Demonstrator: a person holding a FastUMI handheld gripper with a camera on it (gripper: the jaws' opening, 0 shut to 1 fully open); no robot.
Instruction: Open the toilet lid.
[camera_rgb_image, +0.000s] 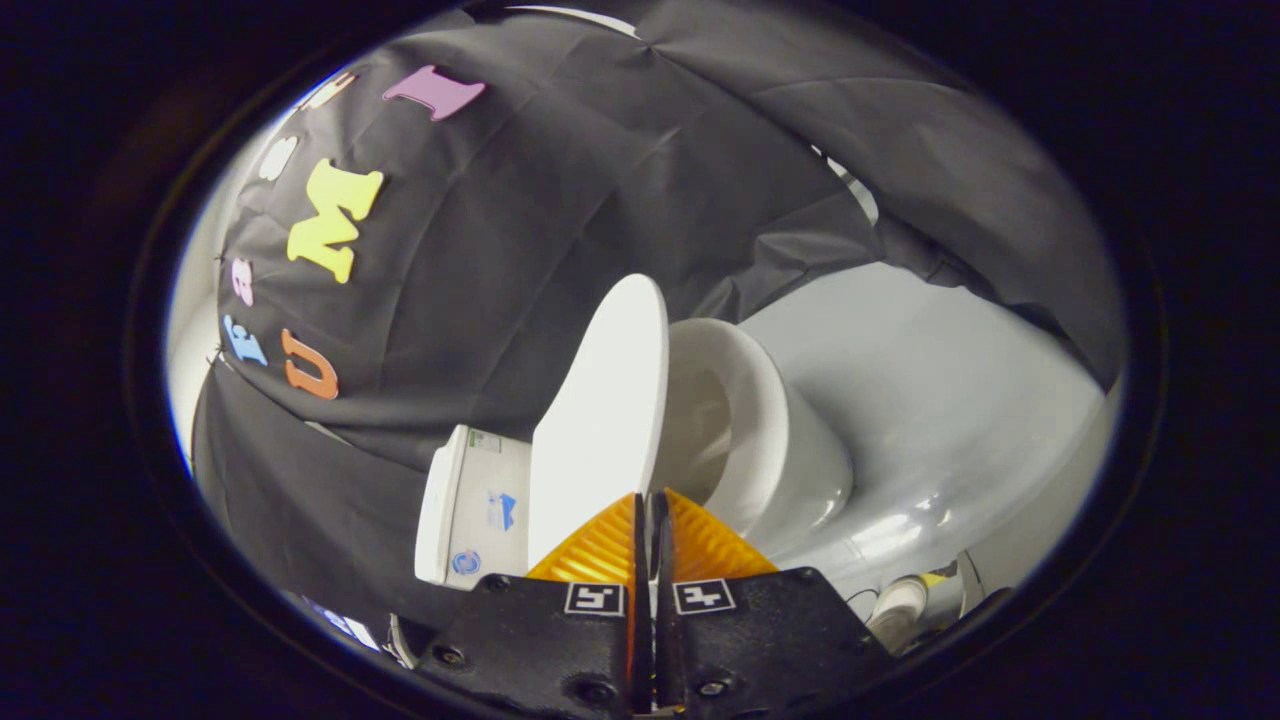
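The view is tilted, so the white toilet lies sideways ahead of the fingers. Its lid (600, 420) stands lifted well away from the bowl (760, 440), and the bowl's hollow shows between them. The white tank (470, 510) sits behind the lid, against the black cloth wall. My gripper (650, 497) is shut on the lid's thin front rim, which runs into the narrow slit between the two fingers. The fingers hide the part of the rim that they pinch.
A glossy pale floor (930, 400) spreads beyond the bowl. Black cloth (560, 200) hangs close behind the tank and over the top. A small white object with cables (900, 605) lies on the floor beside the gripper's body.
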